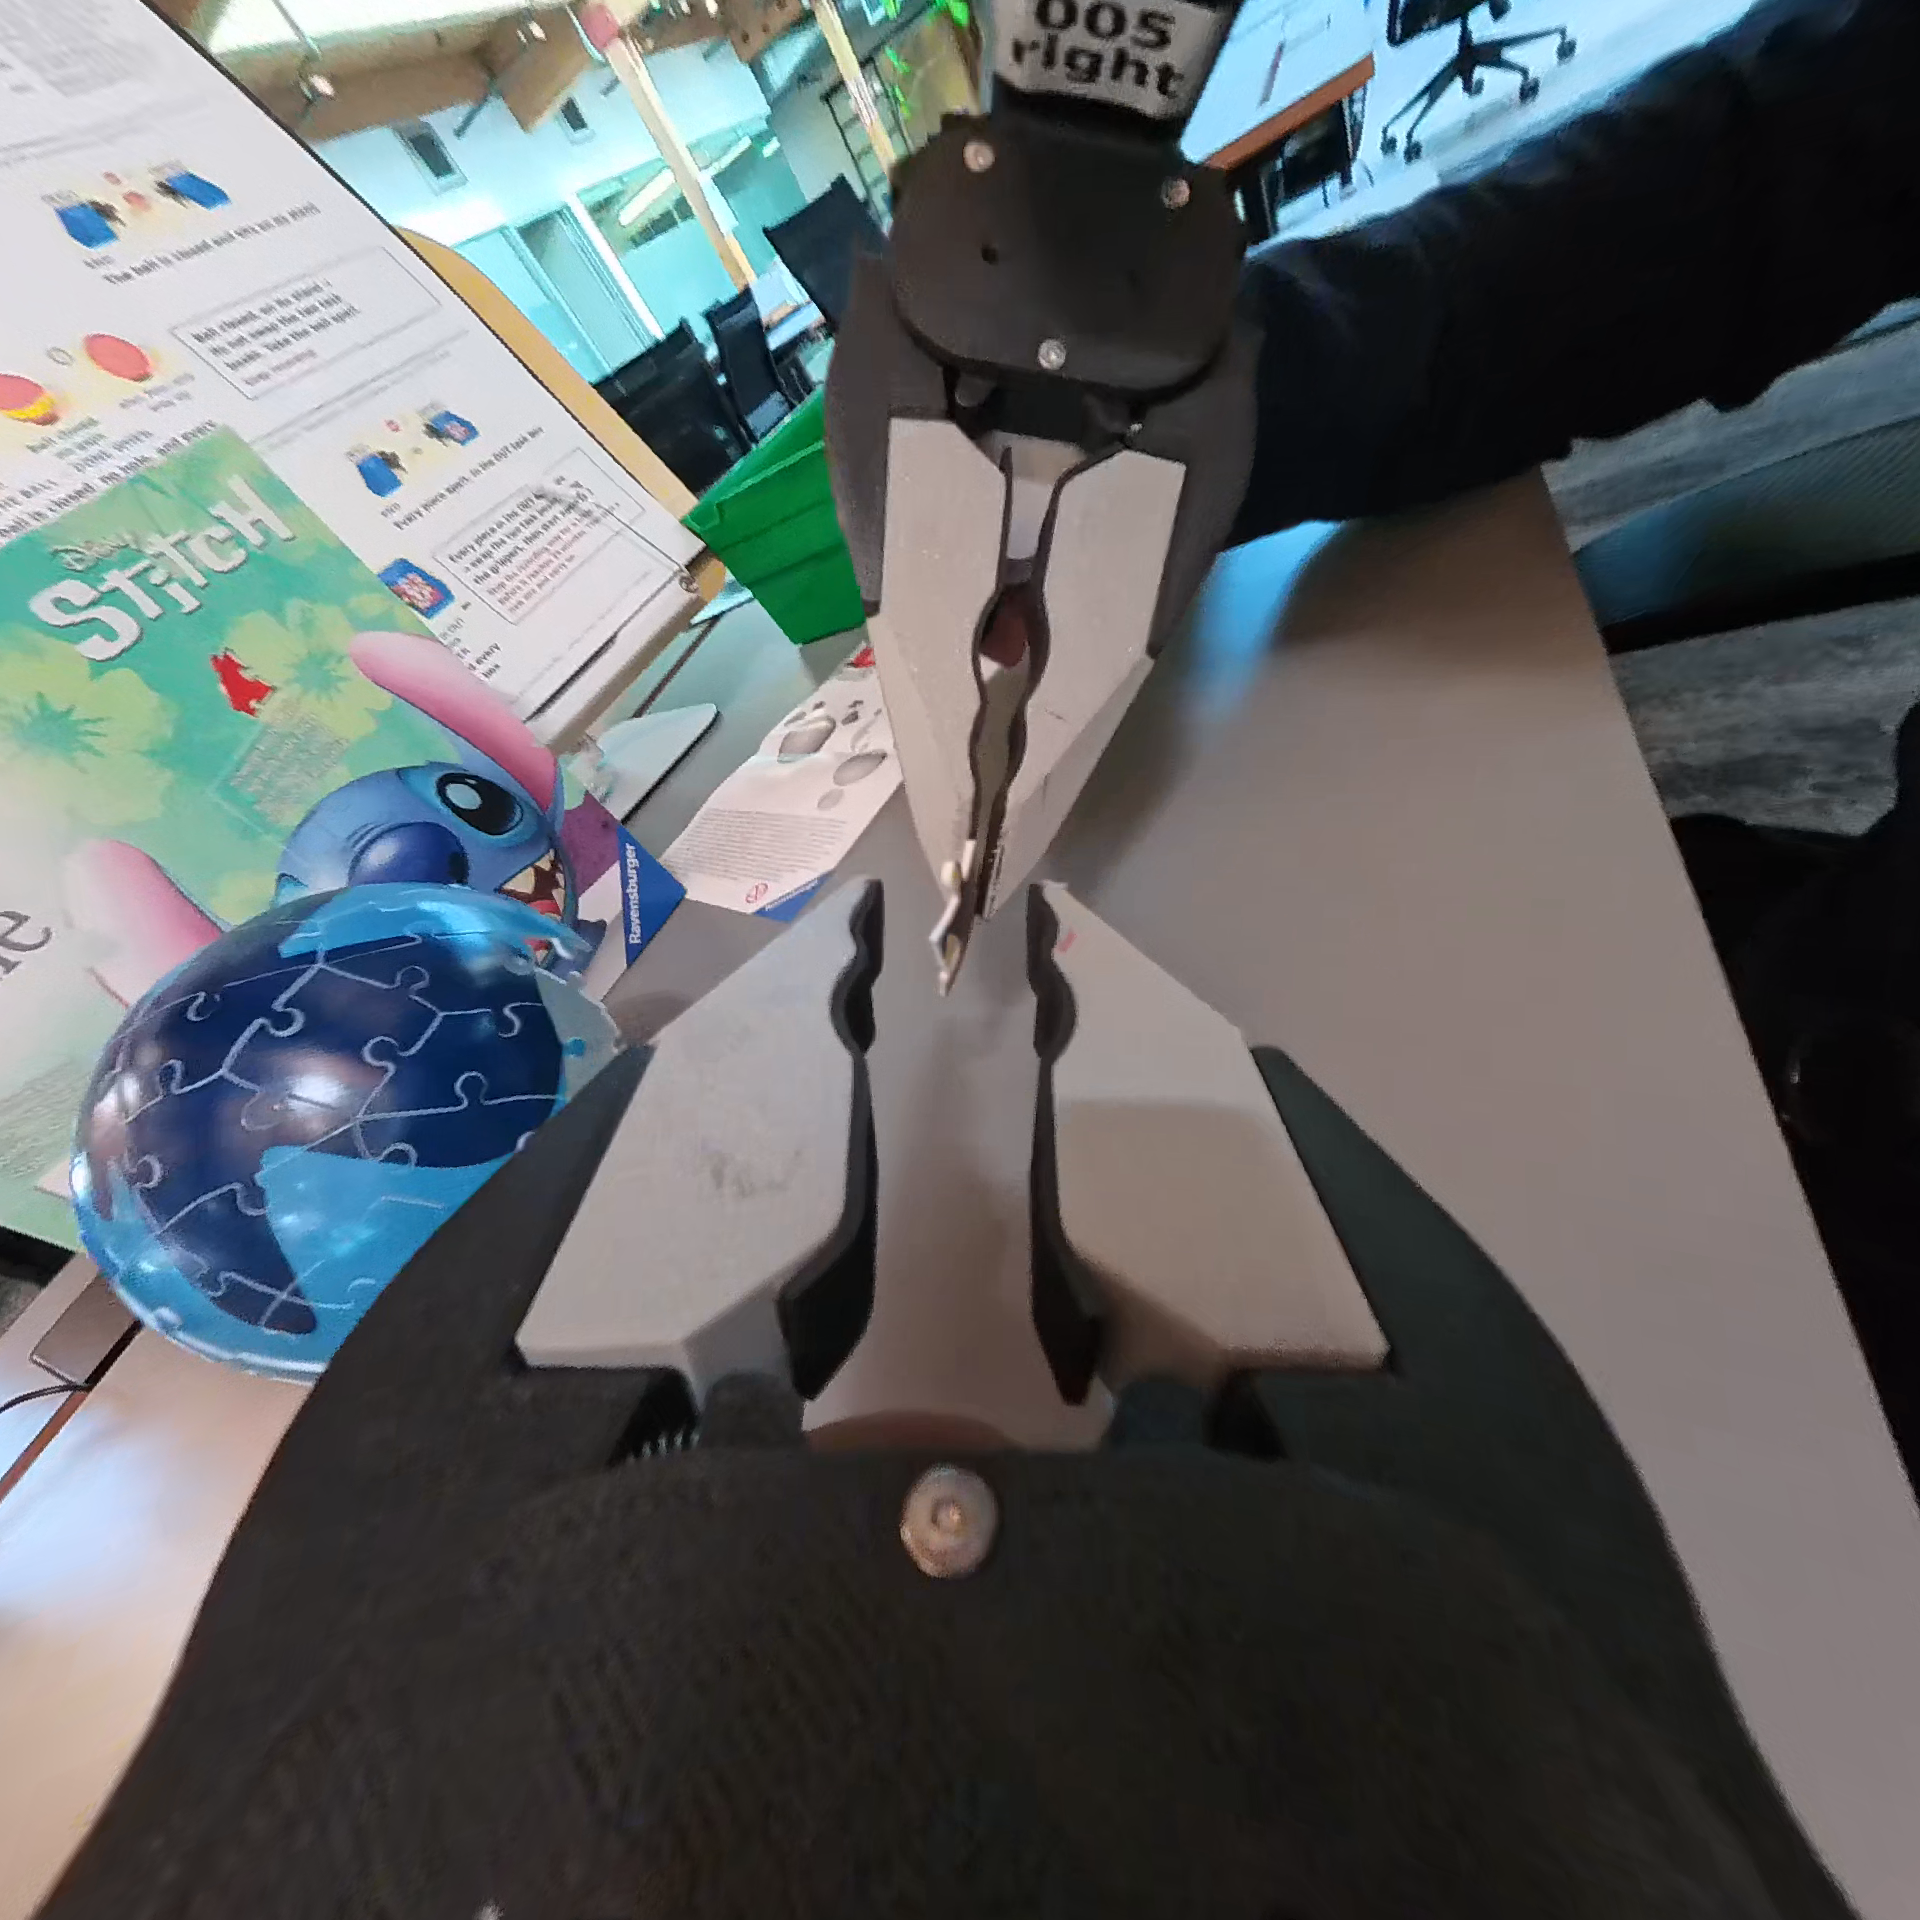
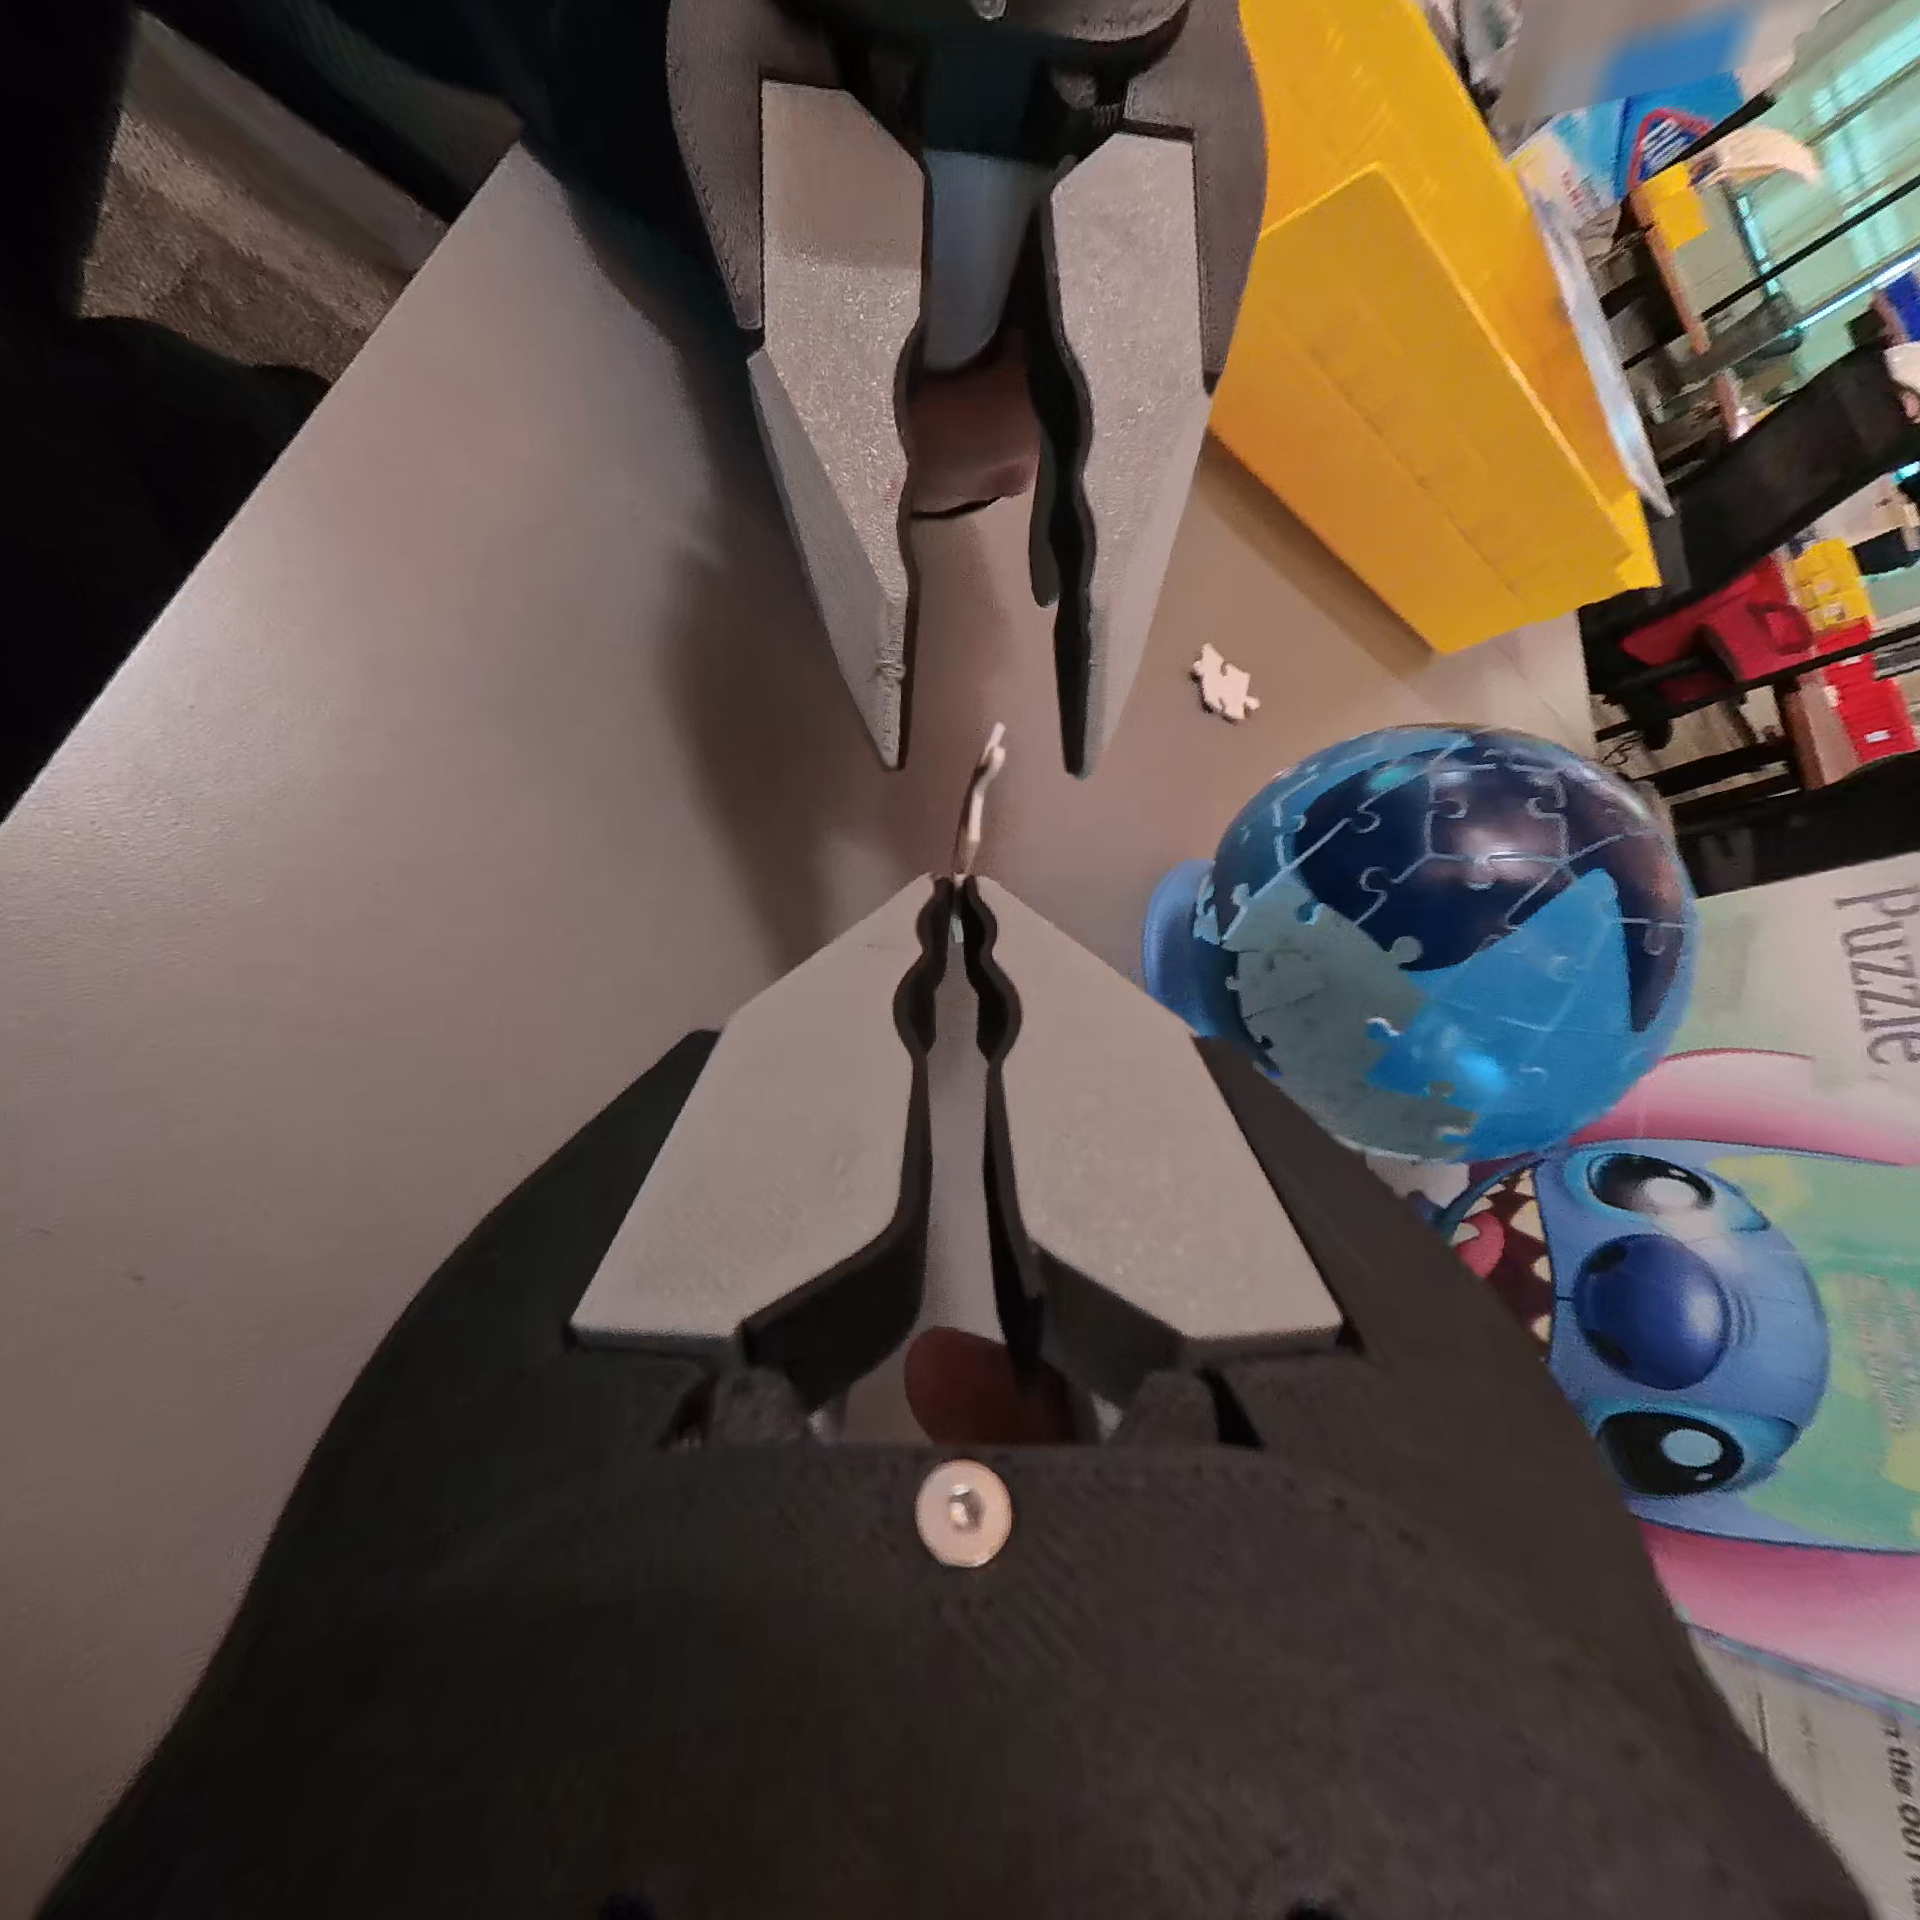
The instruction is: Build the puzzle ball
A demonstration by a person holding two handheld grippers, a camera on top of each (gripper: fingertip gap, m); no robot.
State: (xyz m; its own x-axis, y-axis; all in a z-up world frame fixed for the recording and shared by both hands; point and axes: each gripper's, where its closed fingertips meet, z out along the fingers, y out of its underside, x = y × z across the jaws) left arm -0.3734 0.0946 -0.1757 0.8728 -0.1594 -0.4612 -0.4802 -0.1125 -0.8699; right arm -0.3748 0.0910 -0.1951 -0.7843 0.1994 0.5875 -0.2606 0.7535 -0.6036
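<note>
Right gripper (image 2: 956,883) pinched closed, tips pointing at the left gripper (image 1: 956,925). Left gripper's jaws stood parted, facing it tip to tip. A dark sleeve (image 1: 1558,312) extended behind the right gripper.

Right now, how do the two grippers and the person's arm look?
Both the left gripper and right gripper have black textured bodies, a silver screw, and grey wedge-shaped fingers with wavy black pads. The right one carries a white label. The arm wears a dark sleeve.

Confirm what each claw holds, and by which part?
Right claw pinches a puzzle piece by one edge, the rest sticking out past its tips. Left claw is open, holding nothing.
</note>
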